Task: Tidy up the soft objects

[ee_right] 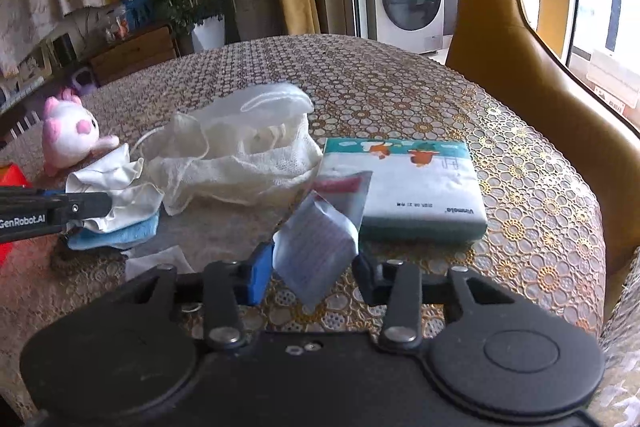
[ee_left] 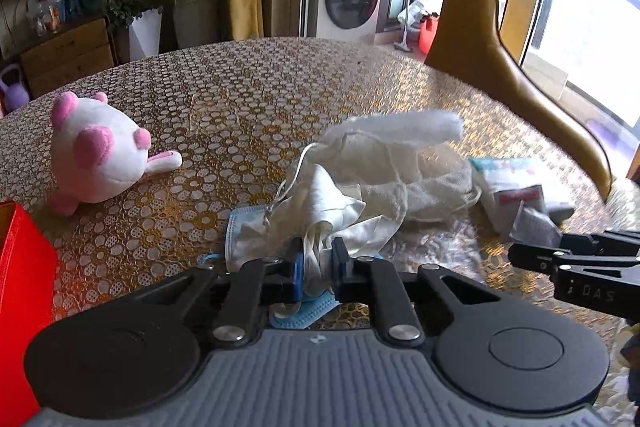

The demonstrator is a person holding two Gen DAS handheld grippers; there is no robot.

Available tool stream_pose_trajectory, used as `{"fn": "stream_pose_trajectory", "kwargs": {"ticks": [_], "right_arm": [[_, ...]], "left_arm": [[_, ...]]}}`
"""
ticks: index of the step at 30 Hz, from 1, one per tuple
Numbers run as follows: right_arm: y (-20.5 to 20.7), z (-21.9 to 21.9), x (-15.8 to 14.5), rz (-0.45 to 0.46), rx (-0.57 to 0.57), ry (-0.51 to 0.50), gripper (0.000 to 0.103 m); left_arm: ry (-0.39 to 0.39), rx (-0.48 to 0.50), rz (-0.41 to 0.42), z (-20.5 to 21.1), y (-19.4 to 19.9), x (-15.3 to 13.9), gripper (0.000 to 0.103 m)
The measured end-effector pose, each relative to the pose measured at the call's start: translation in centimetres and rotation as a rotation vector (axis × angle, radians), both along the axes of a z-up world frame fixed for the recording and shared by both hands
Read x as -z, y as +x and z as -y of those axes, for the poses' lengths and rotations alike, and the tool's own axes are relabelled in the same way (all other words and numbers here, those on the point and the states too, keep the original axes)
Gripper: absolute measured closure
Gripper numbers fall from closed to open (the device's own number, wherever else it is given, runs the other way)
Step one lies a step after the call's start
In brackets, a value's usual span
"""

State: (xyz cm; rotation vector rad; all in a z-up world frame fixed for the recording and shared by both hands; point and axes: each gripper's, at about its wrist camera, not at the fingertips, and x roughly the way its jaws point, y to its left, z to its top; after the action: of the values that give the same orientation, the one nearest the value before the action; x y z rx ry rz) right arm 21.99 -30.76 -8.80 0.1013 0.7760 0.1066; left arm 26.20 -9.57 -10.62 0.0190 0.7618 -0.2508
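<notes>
Between the fingers of the left gripper (ee_left: pixel 316 263) a bunch of white cloth (ee_left: pixel 320 219) is pinched, the jaws drawn narrow around its folds; it is probably gripped by a gathered edge so that the limp fabric can be lifted in one piece. Directly beneath and slightly to the left of this tool a blue face mask (ee_left: pixel 240 231) lies flat on the table (ee_left: pixel 248 83), partly covered by the cloth. Ahead of the fingers a heap of white gauze (ee_left: pixel 400 163) is piled, and well off to the left a pink and white plush toy (ee_left: pixel 100 155) sits, with a red box (ee_left: pixel 24 287) at the near left edge, which is judged to be the likely container for the soft things. Between the fingers of the right gripper (ee_right: pixel 312 267) a small foil packet (ee_right: pixel 316 247) is seen, tilted on one corner; the jaws are set moderately apart and whether they actually press on it cannot be told. Just beyond this tool a tissue pack (ee_right: pixel 416 187) rests flat on the table, its printed top plainly shown only in the right view, whereas in the left view it is blurred and half hidden. The opening of the gauze heap is likewise revealed only from the right, while the pinch on the cloth is shown from the front only by the left camera; from the right that tool is seen side-on.
</notes>
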Motion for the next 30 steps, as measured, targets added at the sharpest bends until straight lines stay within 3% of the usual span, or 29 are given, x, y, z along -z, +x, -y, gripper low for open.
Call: {"fn": "stream_pose_trajectory", "kwargs": {"ticks": [16, 30], "right_arm": [[-3.4, -1.1, -6.0, 0.083, -0.061, 0.074, 0.062], [-5.2, -7.5, -11.1, 0.14, -0.245, 0.093, 0.062]], "left_arm": [[-0.14, -0.008, 0.014, -3.5, -3.3, -5.3, 0.09], [-0.147, -0.05, 0.063, -10.7, -6.8, -10.7, 0.09]]}}
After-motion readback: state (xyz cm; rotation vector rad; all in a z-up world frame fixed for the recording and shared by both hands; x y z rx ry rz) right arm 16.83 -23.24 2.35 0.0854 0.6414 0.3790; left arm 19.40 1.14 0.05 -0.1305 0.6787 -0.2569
